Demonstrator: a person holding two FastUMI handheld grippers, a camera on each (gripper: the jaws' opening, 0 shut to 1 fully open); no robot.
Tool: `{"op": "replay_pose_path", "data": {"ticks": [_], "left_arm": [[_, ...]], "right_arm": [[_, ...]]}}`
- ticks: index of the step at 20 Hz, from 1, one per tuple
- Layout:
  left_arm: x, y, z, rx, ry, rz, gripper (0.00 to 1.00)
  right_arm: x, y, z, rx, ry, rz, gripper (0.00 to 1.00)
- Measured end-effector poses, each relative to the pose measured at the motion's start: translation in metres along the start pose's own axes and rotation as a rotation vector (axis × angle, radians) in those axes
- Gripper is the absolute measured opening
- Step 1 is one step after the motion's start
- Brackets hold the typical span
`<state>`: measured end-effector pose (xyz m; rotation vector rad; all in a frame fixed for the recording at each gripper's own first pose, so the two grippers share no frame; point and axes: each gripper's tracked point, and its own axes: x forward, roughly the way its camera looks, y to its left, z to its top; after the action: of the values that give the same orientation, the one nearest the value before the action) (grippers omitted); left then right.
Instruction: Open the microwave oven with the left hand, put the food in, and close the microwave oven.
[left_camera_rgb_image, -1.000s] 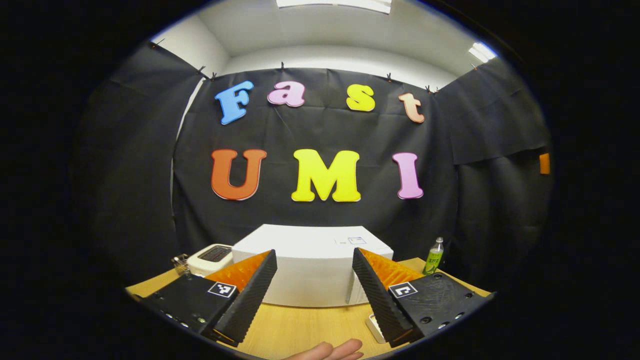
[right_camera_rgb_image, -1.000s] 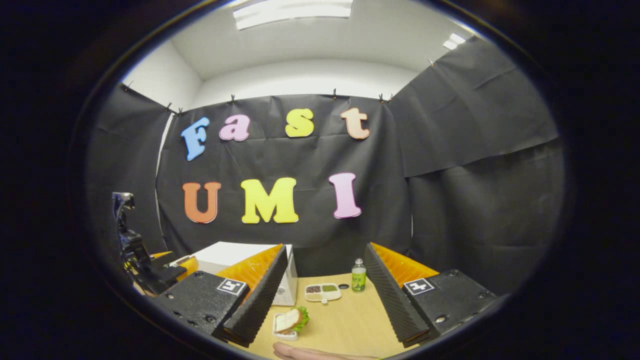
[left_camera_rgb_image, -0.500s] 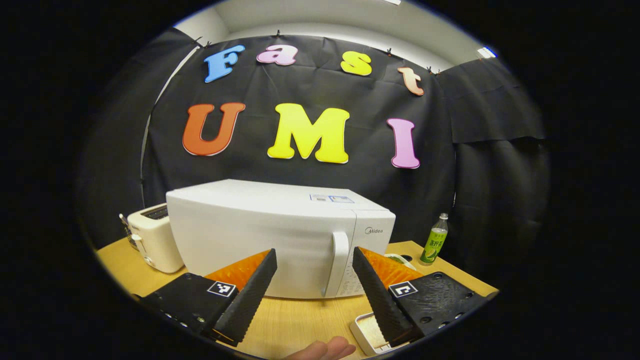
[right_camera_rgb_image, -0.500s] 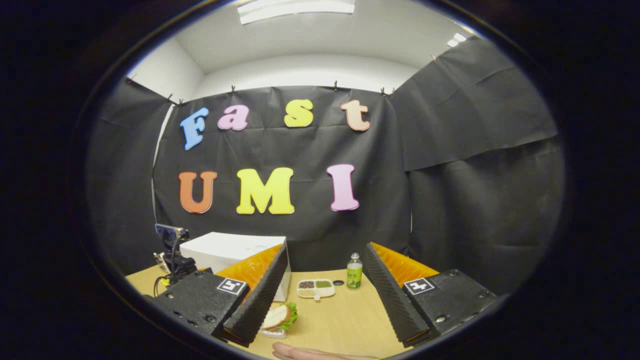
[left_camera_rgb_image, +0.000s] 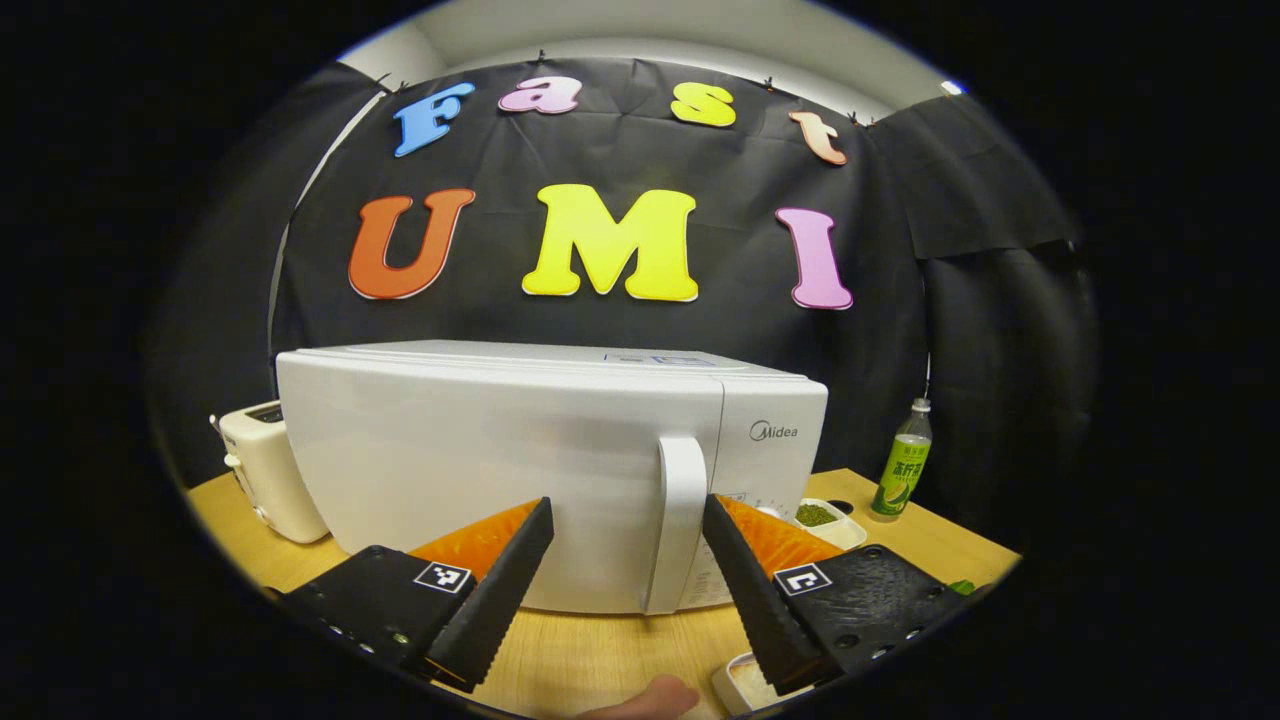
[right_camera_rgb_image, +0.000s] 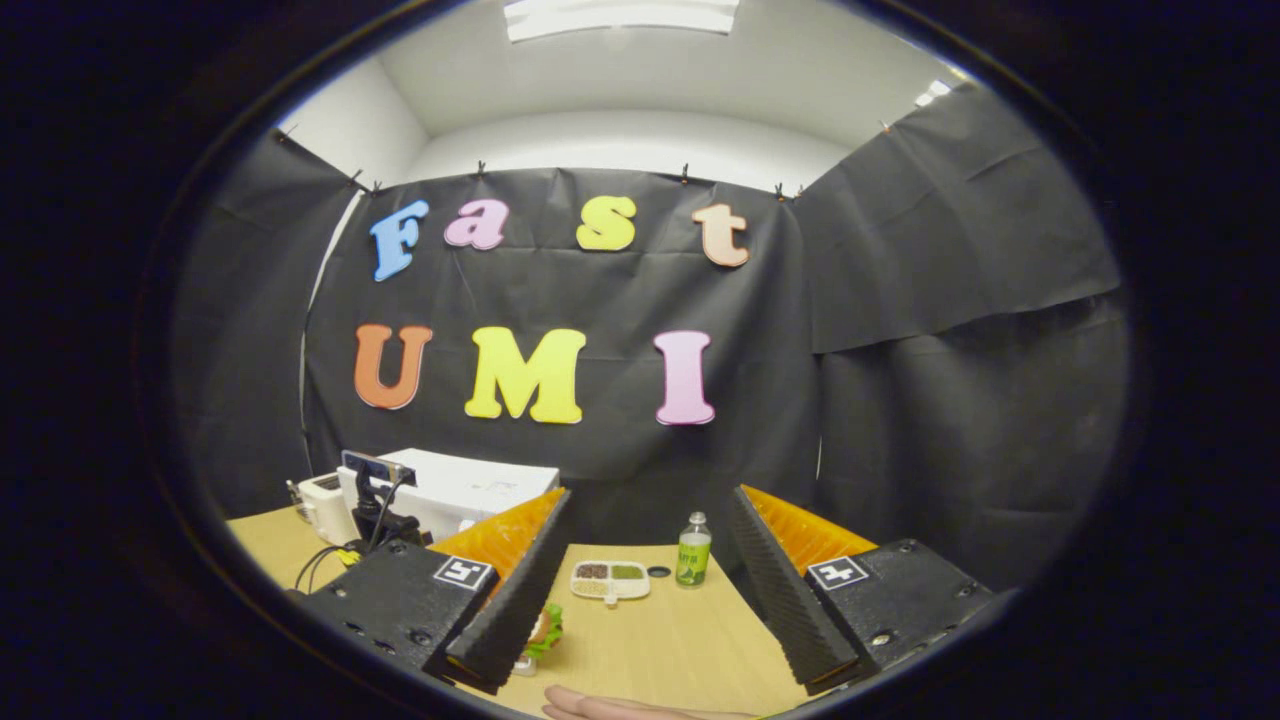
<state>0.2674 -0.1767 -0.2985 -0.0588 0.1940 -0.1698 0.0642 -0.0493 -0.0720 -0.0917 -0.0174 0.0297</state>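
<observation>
Lining up left gripper (left_camera_rgb_image: 625, 560), fingers spread, on microwave (left_camera_rgb_image: 520, 470) door handle (left_camera_rgb_image: 678, 520); door closed, sandwich (right_camera_rgb_image: 545, 628) near right gripper (right_camera_rgb_image: 650, 580), also spread; grab handle square, pull along hinge arc

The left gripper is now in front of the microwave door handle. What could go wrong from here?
The left gripper is open, and the handle sits nearer its right finger, so closing might miss or clip it. Pulling could slide the microwave toward the toaster. The door might sweep the sandwich in front.
</observation>
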Motion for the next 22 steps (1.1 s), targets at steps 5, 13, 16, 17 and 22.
{"op": "replay_pose_path", "data": {"ticks": [5, 13, 16, 17, 22], "left_arm": [[0.018, 0.002, -0.001, 0.028, -0.025, 0.032, 0.90], [0.027, 0.004, -0.001, 0.018, -0.050, 0.083, 0.81], [0.026, 0.003, -0.002, 0.004, -0.035, 0.078, 0.70], [0.025, 0.004, -0.002, 0.012, -0.033, 0.080, 0.80], [0.025, -0.010, -0.008, 0.001, -0.002, 0.010, 0.60]], "right_arm": [[0.008, 0.005, -0.024, 0.007, 0.054, 0.036, 1.00], [0.008, -0.015, -0.046, 0.031, 0.105, 0.016, 1.00], [0.006, -0.011, -0.060, 0.066, 0.156, 0.044, 0.99], [0.006, -0.014, -0.063, 0.070, 0.165, 0.044, 0.99], [0.001, -0.024, -0.065, 0.074, 0.163, 0.016, 0.99]]}}
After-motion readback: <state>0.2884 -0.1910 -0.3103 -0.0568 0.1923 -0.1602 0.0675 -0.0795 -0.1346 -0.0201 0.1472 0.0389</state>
